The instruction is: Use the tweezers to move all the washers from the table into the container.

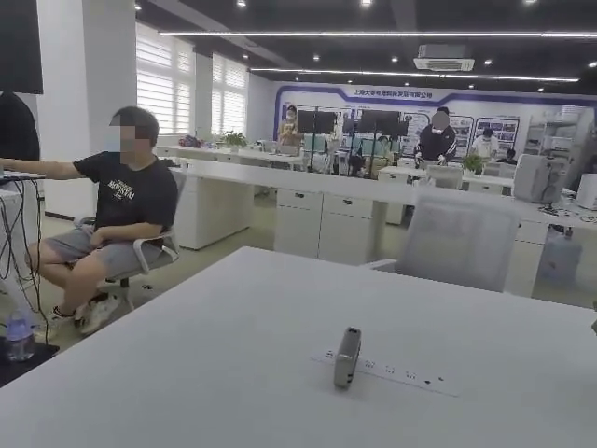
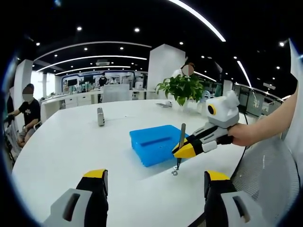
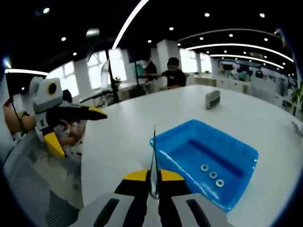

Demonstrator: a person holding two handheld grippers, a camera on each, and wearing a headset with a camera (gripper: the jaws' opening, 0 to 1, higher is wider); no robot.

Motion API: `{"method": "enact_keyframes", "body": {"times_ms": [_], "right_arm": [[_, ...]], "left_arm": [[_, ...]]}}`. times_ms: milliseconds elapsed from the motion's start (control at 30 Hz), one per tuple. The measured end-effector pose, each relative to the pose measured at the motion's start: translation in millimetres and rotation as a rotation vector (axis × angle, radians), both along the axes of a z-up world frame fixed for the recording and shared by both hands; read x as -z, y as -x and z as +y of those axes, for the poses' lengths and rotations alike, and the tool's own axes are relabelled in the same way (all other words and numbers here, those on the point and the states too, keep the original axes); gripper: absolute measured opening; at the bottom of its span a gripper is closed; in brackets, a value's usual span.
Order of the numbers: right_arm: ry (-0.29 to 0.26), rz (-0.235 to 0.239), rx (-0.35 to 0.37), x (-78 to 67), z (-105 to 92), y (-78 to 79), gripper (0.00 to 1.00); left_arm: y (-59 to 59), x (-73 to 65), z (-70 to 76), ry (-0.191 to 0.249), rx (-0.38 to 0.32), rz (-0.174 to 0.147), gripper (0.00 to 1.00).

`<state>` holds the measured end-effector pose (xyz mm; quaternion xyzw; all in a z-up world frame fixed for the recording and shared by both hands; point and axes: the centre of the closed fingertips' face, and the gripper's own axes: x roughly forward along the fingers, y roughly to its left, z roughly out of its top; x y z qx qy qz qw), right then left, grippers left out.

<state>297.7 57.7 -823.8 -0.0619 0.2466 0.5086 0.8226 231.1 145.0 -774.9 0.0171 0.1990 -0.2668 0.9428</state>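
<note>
Showing yellow tips on the black right gripper (image 3: 154, 176); glowing blue in the rectangular plastic container (image 3: 189, 144) beside that claw; glinting silver on round metal washers (image 3: 213, 174) inside.

- Long ceiling strips (image 1: 373, 35) and small round spots (image 2: 137, 30) lit the office brightly and evenly.
- Daylight through the blinds (image 1: 159, 89) at the left looked washed out.
- The white table (image 1: 233, 373) carried a soft sheen and only faint shadows.
- The head view was slightly soft; the chair (image 1: 457, 238) looked smeared.
- Both gripper views bowed lines at their edges; the tweezers (image 3: 154, 151) blurred near the lens.
</note>
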Motion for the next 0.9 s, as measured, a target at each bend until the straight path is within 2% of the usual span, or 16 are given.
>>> {"method": "enact_keyframes", "body": {"times_ms": [300, 400, 467, 733, 900], "right_arm": [[-0.029, 0.002, 0.029, -3.2, 1.0, -0.7, 0.05], [-0.017, 0.004, 0.021, 0.3, 0.9, 0.9, 0.05], [-0.011, -0.013, 0.020, -0.7, 0.1, 1.1, 0.05], [-0.046, -0.002, 0.040, 1.3, -3.3, -5.1, 0.05], [-0.065, -0.006, 0.026, 0.0, -1.6, 0.1, 0.05]], "left_arm": [[0.3, 0.6, -0.8, -0.003, 0.009, 0.002, 0.85], [0.4, 0.6, -1.0, 0.000, 0.009, 0.003, 0.85], [0.3, 0.2, -1.1, 0.001, 0.009, 0.002, 0.85], [0.5, 1.0, -1.1, -0.003, 0.010, 0.003, 0.85], [0.3, 1.0, -0.8, -0.003, 0.009, 0.003, 0.85]]}}
